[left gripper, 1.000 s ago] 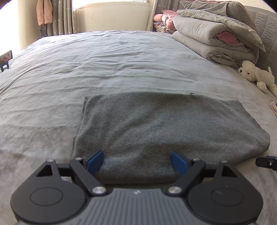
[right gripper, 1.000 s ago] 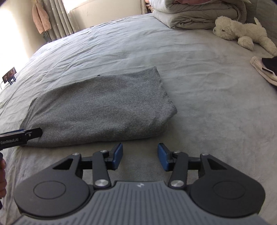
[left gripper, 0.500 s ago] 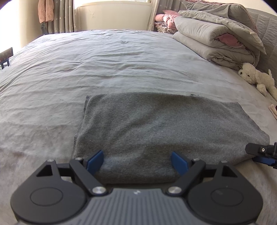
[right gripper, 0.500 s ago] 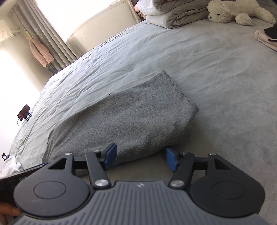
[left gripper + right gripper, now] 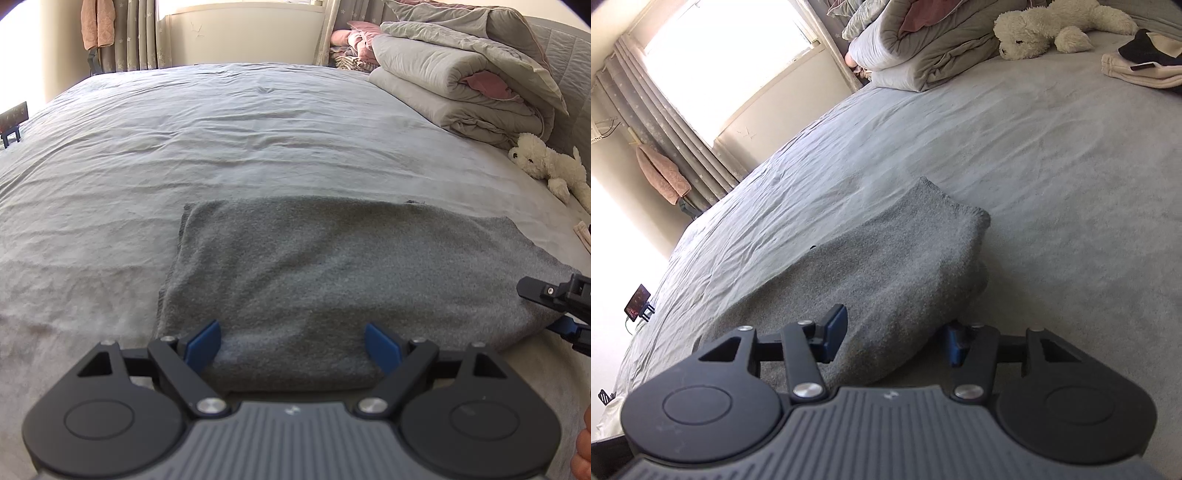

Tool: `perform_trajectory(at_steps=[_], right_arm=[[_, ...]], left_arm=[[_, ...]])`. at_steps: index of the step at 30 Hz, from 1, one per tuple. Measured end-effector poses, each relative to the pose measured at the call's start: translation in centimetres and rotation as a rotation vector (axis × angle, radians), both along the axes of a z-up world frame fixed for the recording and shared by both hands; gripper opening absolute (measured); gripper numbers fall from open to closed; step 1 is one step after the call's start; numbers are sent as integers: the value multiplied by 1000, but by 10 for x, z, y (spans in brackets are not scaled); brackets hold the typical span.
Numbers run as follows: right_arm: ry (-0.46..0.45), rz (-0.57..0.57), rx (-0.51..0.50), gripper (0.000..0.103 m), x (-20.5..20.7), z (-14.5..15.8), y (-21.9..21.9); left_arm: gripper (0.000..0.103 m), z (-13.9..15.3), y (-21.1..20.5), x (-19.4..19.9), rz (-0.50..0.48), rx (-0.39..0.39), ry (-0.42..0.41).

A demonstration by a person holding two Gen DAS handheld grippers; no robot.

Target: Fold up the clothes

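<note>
A folded dark grey garment (image 5: pixel 332 273) lies flat on the bed. My left gripper (image 5: pixel 291 347) is open wide at its near edge, and the fold lies between the blue pads (image 5: pixel 203 345) without being pinched. My right gripper (image 5: pixel 895 334) is rolled to one side at the garment's (image 5: pixel 894 266) right-hand corner. Its jaws are closing with the thick corner between them, one pad (image 5: pixel 836 326) over the cloth and the other at its edge. In the left wrist view the right gripper (image 5: pixel 554 310) straddles that corner at the frame's right edge.
The light grey bedsheet (image 5: pixel 221 147) spreads wide beyond the garment. Folded quilts (image 5: pixel 461 81) and a white plush dog (image 5: pixel 543 162) sit at the far right. Folded beige and dark clothes (image 5: pixel 1141 62) lie near the dog. A phone on a stand (image 5: pixel 637 297) stands at the left.
My right gripper has rolled and moved in from the bare sheet onto the garment's right corner, which now sits between its jaws. The left gripper has stayed put.
</note>
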State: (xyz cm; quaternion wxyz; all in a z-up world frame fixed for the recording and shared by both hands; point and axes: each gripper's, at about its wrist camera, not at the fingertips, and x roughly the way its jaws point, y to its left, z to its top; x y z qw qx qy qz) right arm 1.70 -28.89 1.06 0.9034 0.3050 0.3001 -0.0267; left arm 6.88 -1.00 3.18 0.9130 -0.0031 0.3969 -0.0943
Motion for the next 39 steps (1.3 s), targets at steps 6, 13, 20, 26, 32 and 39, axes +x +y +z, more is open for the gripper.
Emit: perform_trajectory(at_steps=[6, 13, 20, 26, 32, 39], right_arm=[[-7, -8, 12, 54, 3, -2, -2], [-36, -22, -31, 37, 3, 3, 1], [5, -34, 4, 39, 7, -4, -3], [-57, -16, -22, 40, 2, 6, 3], [-7, -24, 8, 41, 7, -3, 0], [-65, -7, -38, 36, 4, 8, 6]], left_arm=[[86, 0, 0, 0, 0, 1, 1], [86, 0, 1, 0, 1, -2, 3], [86, 0, -1, 0, 1, 4, 1], [86, 0, 0, 0, 1, 5, 1], [87, 0, -1, 0, 1, 9, 0], [87, 0, -1, 0, 2, 5, 2]])
